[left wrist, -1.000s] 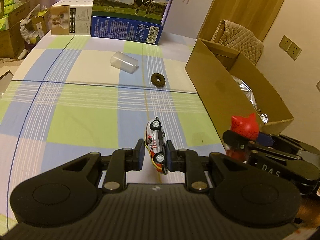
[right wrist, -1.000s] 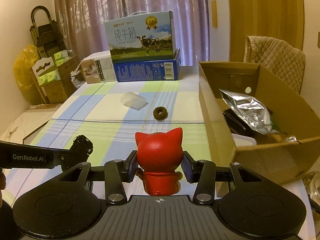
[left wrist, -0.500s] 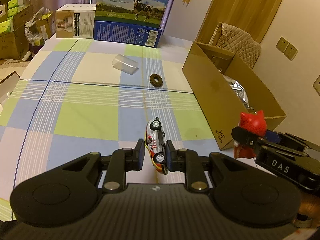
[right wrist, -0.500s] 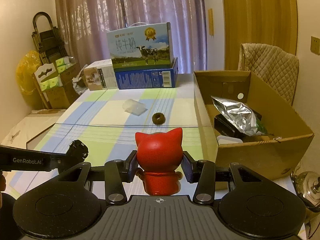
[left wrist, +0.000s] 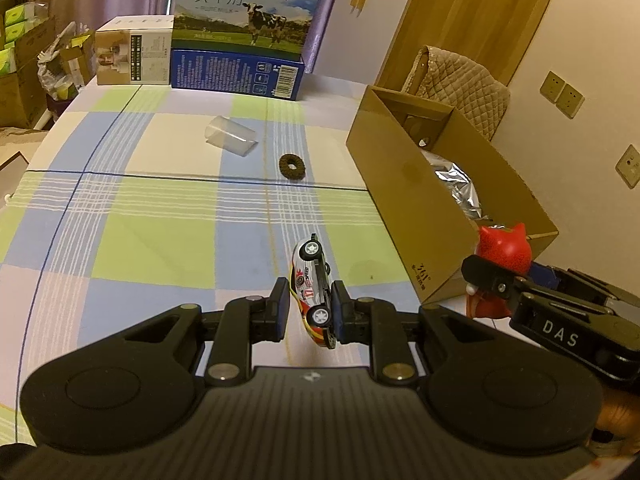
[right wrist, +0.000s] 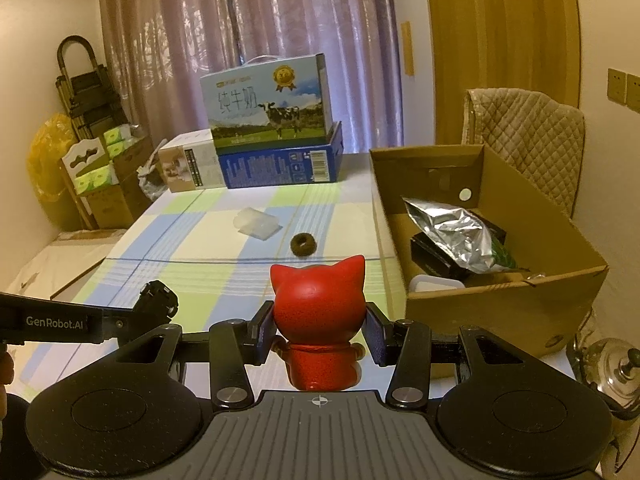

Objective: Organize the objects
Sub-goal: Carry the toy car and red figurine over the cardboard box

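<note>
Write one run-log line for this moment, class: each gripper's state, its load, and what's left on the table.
left gripper: shut on toy car | right gripper: shut on red cat figure | table: ring, plastic cup | cardboard box: open

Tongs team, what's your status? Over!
Left tongs shut on toy car, off the table. Right tongs shut on red cat figure, beside cardboard box. Clear cup and brown ring still out.
</note>
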The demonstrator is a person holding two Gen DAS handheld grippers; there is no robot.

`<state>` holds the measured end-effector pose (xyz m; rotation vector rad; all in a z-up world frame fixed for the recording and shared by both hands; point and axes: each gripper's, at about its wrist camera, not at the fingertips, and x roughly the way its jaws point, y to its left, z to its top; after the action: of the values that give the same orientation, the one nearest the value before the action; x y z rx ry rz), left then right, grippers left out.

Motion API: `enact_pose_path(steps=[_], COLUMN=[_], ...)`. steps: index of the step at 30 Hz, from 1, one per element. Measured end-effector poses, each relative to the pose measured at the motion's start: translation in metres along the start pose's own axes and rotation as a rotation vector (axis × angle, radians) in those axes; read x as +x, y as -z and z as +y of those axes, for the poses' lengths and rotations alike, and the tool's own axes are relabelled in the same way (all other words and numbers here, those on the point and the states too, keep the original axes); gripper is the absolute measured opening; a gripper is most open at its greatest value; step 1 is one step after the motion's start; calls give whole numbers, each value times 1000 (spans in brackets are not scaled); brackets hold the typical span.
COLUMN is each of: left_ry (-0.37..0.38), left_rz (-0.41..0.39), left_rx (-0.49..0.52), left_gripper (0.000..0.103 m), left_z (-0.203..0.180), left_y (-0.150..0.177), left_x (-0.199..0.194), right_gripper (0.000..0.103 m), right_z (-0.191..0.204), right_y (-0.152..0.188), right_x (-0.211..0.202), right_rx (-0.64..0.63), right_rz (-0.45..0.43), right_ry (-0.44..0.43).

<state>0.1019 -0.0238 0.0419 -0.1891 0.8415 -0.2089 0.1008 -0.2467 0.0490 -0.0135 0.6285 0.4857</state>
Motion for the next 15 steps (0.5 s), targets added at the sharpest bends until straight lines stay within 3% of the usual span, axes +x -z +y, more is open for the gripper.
enact_pose_path(steps=[15], left_ry=[95], left_rz=[-11], left_rx=[38], left_gripper=[17], left_z=[-52], left_y=[-34], left_x=[15], right_gripper=[43], right_z=[-66], right_y=[-28], right_x=[-27], right_rx=[39], right_rz=[-22], right_ry=[108])
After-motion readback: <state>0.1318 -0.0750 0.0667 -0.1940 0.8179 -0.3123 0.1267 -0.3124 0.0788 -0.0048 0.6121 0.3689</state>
